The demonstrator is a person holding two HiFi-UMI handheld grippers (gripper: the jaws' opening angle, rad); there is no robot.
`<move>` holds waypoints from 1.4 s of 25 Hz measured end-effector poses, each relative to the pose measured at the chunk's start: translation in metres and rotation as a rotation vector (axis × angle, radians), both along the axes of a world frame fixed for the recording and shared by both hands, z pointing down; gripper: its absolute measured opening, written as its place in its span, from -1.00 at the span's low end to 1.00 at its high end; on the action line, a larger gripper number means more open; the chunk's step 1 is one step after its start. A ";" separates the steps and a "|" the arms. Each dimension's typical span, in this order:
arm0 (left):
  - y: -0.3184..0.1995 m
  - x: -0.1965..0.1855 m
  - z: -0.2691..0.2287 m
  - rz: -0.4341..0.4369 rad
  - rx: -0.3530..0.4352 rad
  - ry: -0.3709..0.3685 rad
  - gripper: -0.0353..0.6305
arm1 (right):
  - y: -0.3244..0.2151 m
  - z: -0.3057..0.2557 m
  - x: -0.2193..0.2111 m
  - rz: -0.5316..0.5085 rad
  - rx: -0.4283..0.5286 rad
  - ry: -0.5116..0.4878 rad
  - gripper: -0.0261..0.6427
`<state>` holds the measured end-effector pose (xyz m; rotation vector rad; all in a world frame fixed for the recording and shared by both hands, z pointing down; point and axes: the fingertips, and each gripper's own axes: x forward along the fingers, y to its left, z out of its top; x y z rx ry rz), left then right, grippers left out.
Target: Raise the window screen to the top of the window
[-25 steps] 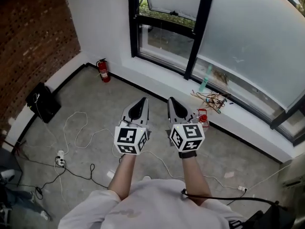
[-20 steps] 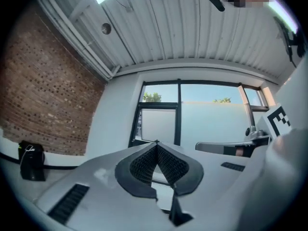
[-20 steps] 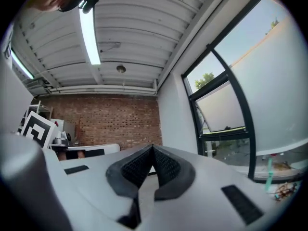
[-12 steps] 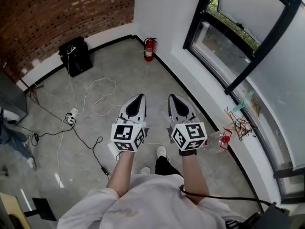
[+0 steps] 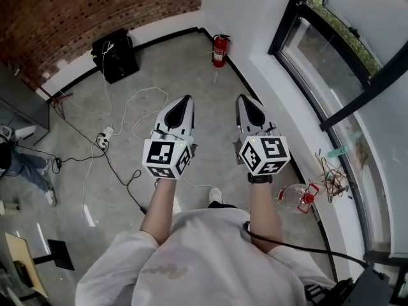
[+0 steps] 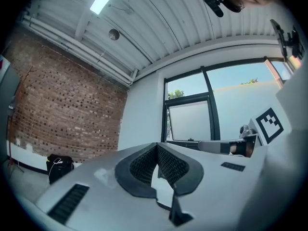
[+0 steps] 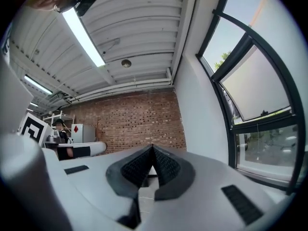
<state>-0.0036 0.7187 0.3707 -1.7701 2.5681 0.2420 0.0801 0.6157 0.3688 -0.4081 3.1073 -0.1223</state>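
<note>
Both grippers are held out side by side over the concrete floor, pointing away from me toward the room's corner. My left gripper (image 5: 183, 101) (image 6: 156, 146) is shut with nothing between its pads. My right gripper (image 5: 245, 101) (image 7: 153, 148) is shut and empty too. The black-framed window (image 5: 299, 18) runs along the right wall, well off to the right of both grippers. A pale window screen (image 5: 361, 8) (image 6: 190, 121) (image 7: 254, 86) covers part of one pane, with clear glass showing above and below it.
A red fire extinguisher (image 5: 219, 50) stands in the corner below the window. A black box (image 5: 115, 56) sits by the brick wall (image 5: 76, 11), with cables and a power strip (image 5: 102, 140) across the floor. A plastic bottle (image 5: 296, 196) and tangled wires (image 5: 333, 177) lie at the sill.
The view and both grippers have swung left, away from the window, which has slid to the right edge. The brick wall and black box have come into view. Both grippers stayed shut.
</note>
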 end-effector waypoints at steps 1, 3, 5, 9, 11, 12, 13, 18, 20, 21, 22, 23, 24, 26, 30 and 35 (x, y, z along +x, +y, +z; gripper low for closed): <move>-0.015 -0.003 0.002 -0.004 -0.007 0.014 -0.92 | -0.015 0.003 -0.003 -0.009 0.003 0.012 -0.92; -0.041 -0.003 0.008 0.000 -0.022 0.050 -0.92 | -0.048 0.006 -0.002 -0.013 0.003 0.032 -0.92; -0.061 -0.004 0.016 -0.004 -0.045 0.068 -0.92 | -0.086 0.006 -0.001 0.013 -0.030 0.021 -0.92; -0.086 -0.034 0.029 0.016 -0.061 0.083 -0.91 | -0.125 0.017 -0.031 0.021 -0.094 0.011 -0.92; -0.096 -0.050 0.035 0.054 -0.036 0.110 -0.92 | -0.126 0.034 -0.052 -0.012 -0.097 0.048 -0.92; -0.103 -0.061 0.038 0.066 -0.024 0.119 -0.92 | -0.128 0.041 -0.063 -0.024 -0.101 0.061 -0.92; -0.112 -0.073 0.039 0.075 -0.015 0.122 -0.92 | -0.132 0.047 -0.075 -0.032 -0.103 0.069 -0.92; -0.163 -0.135 0.046 0.129 0.022 0.116 -0.92 | -0.178 0.062 -0.139 0.006 -0.082 0.092 -0.92; -0.181 -0.169 0.043 0.137 0.031 0.116 -0.92 | -0.193 0.060 -0.176 0.012 -0.075 0.099 -0.92; -0.190 -0.188 0.039 0.138 0.038 0.115 -0.91 | -0.198 0.055 -0.195 0.002 -0.068 0.099 -0.92; -0.200 -0.206 0.034 0.140 0.045 0.114 -0.92 | -0.202 0.049 -0.214 -0.009 -0.062 0.093 -0.92; -0.209 -0.223 0.029 0.143 0.051 0.110 -0.91 | -0.207 0.044 -0.232 -0.014 -0.061 0.086 -0.92; -0.219 -0.238 0.025 0.147 0.056 0.106 -0.92 | -0.215 0.040 -0.249 -0.011 -0.063 0.081 -0.92; -0.238 -0.261 0.022 0.167 0.063 0.099 -0.92 | -0.231 0.038 -0.277 0.006 -0.066 0.079 -0.92; -0.274 -0.307 0.039 0.233 0.073 0.188 -0.92 | -0.254 0.052 -0.321 0.039 -0.090 0.093 -0.92; -0.352 -0.315 0.055 0.372 0.019 0.230 -0.92 | -0.305 0.048 -0.341 0.075 -0.040 0.122 -0.92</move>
